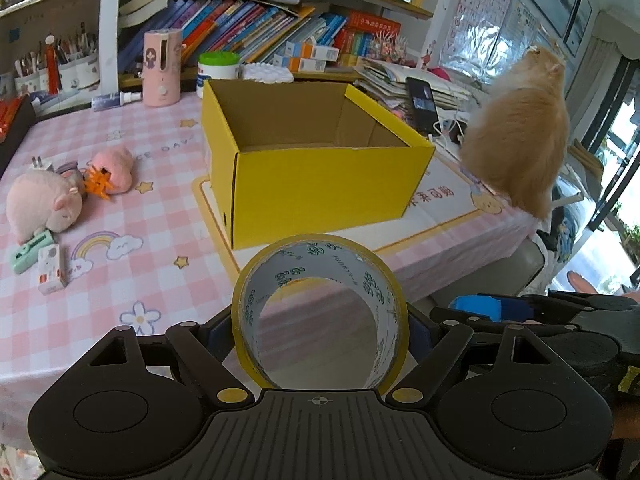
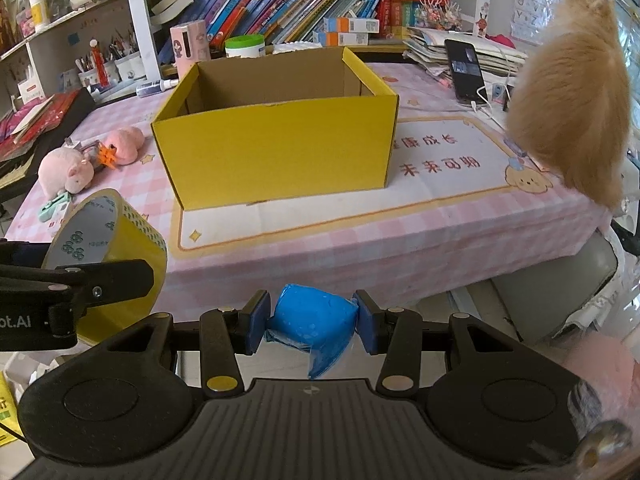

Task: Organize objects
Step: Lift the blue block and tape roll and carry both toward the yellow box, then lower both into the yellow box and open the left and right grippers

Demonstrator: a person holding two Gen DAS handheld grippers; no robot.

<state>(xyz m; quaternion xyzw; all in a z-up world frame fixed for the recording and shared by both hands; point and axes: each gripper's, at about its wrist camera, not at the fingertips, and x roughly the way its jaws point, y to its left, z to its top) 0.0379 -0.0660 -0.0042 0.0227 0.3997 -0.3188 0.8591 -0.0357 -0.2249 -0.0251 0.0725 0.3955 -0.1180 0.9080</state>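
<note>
My left gripper (image 1: 320,332) is shut on a yellow tape roll (image 1: 320,276), held in the air before the table's front edge; the roll also shows in the right wrist view (image 2: 120,236). My right gripper (image 2: 314,320) is shut on a blue wrapped lump (image 2: 314,314), also off the table's front edge; it shows in the left wrist view (image 1: 478,306). An open, empty yellow cardboard box (image 1: 320,184) (image 2: 280,156) stands on the pink checked table, beyond both grippers.
Pink plush toys (image 1: 44,204) (image 2: 66,172), an orange toy (image 1: 98,182), a green item (image 1: 30,250) and a small white box (image 1: 52,270) lie left of the box. An orange cat (image 1: 520,140) (image 2: 572,120) sits at the table's right edge. A phone (image 2: 464,68), books and shelves stand behind.
</note>
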